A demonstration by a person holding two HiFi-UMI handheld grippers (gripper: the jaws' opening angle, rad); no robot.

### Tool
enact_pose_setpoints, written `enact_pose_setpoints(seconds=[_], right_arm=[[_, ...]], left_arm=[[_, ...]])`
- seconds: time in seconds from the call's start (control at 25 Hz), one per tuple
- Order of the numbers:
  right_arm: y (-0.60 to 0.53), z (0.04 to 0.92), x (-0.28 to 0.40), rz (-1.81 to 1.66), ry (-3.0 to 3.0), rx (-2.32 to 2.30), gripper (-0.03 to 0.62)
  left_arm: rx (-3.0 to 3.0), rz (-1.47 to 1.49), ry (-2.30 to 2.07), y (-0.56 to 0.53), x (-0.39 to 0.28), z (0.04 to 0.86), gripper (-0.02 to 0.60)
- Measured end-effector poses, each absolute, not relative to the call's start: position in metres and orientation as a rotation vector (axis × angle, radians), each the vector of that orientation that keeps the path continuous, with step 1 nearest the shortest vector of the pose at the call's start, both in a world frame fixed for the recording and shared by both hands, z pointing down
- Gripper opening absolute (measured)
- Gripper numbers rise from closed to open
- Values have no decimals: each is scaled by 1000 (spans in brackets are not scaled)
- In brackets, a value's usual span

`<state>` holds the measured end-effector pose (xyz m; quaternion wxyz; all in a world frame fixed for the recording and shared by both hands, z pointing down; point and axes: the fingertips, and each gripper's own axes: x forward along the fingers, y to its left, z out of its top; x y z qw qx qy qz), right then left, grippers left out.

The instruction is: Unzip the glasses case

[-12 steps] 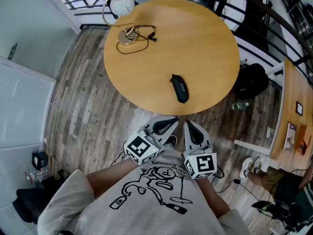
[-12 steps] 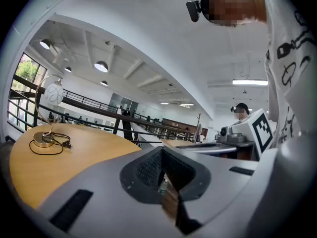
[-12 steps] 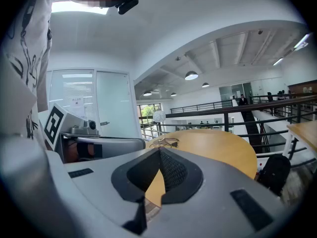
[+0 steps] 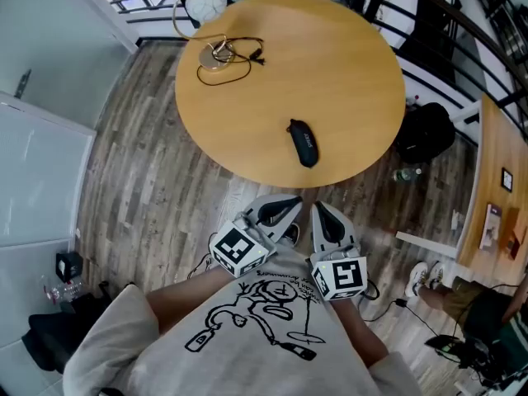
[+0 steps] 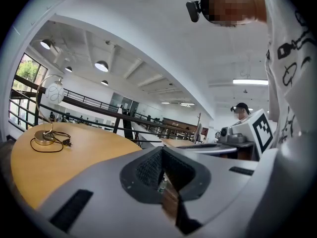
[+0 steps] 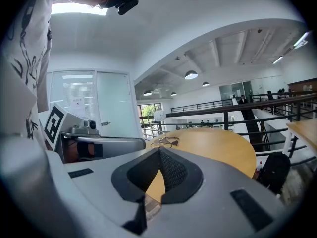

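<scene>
A black zipped glasses case [image 4: 302,144] lies closed near the front edge of the round wooden table [image 4: 330,73]. Both grippers hang below that edge, close to my chest, well short of the case. The left gripper [image 4: 285,205] points toward the table from the lower left, and its jaws meet at the tip with nothing between them [image 5: 161,150]. Beside it, the right gripper [image 4: 321,213] is also shut and empty [image 6: 159,150]. Neither gripper view shows the case; the grippers' own bodies hide it.
A globe lamp [image 4: 205,7] with a brass base and a coiled black cord [image 4: 224,58] stands at the table's far left. A black backpack [image 4: 425,134] sits on the wood floor right of the table. Railings run behind it, and a second table edge [image 4: 495,213] is at far right.
The head view has shifted very slightly. Both grippers and the case stay where they were.
</scene>
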<state>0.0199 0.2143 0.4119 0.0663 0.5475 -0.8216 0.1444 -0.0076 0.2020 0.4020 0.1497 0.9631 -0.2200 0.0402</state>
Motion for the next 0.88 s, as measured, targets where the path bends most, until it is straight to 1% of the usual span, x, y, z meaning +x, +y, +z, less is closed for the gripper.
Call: enact_pose_setpoints(seconds=[0.52, 0.88], right_arm=[[260, 426, 57, 522, -2486, 1680, 24], [274, 428, 55, 533, -2513, 1644, 25]], left_arm=[[2757, 162, -608, 249, 29, 414, 6], [2745, 187, -658, 264, 27, 417, 6]])
